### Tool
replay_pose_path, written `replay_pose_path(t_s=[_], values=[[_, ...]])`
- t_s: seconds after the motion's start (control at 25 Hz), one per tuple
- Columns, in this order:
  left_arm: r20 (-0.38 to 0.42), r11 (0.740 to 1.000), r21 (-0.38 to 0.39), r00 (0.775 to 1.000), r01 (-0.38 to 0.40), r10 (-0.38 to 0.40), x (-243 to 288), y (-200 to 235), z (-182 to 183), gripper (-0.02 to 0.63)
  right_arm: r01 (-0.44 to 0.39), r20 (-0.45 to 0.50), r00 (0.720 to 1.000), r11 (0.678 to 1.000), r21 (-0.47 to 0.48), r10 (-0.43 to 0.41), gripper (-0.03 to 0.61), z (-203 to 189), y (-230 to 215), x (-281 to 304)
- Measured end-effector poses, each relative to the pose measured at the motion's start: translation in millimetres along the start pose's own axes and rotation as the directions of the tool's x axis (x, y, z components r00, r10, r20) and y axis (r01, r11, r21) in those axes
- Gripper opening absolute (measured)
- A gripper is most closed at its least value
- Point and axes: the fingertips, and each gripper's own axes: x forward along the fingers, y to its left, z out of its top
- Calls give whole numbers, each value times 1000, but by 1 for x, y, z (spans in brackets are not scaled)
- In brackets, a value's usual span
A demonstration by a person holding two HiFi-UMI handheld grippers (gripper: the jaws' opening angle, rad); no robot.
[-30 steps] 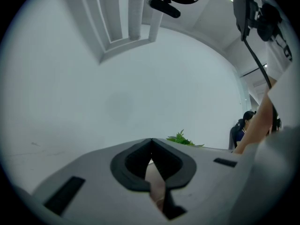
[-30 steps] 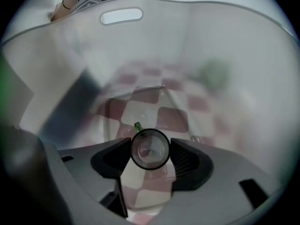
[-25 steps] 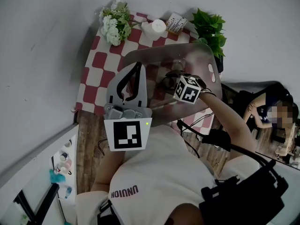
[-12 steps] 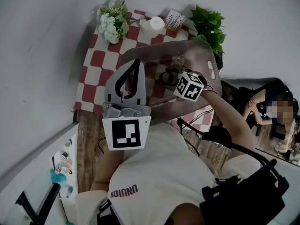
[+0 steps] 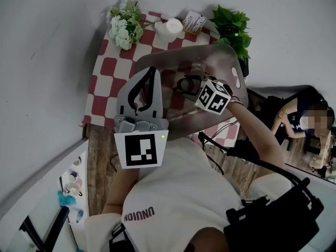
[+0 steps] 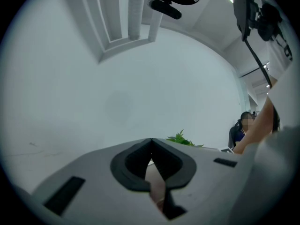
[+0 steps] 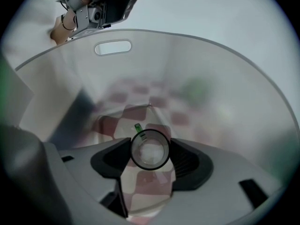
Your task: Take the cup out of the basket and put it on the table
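The checkered counter (image 5: pixel 105 67) has bare squares to the left of the basket (image 5: pixel 231 62), and those look like your best landing place. The basket is a translucent tub with tall walls (image 7: pixel 211 78) and a handle slot, so lift straight up until the load is above the rim before you move sideways.

Your left hand-held gripper (image 6: pixel 151 142) is raised over the near rim with its tips pressed together and nothing between them. Keep it out of the lifting path.

Your right hand-held gripper (image 7: pixel 150 146) reaches down inside the basket, its pads pinching the clear cup (image 7: pixel 150 150) on opposite sides of the wall near the rim. Clear smooth plastic probably slips easily, so hold the squeeze steady and keep the cup's mouth level as you raise it. Whether its base has left the basket floor can't be told.
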Motion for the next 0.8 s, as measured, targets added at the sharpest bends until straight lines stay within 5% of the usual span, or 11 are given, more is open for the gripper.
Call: replay_pose_path(t_s=[0.8], values=[[6,1000,-30,1000,4,-4,3,-5,2,12,96,84,992,995,25,-97,281,25,-18,-31]])
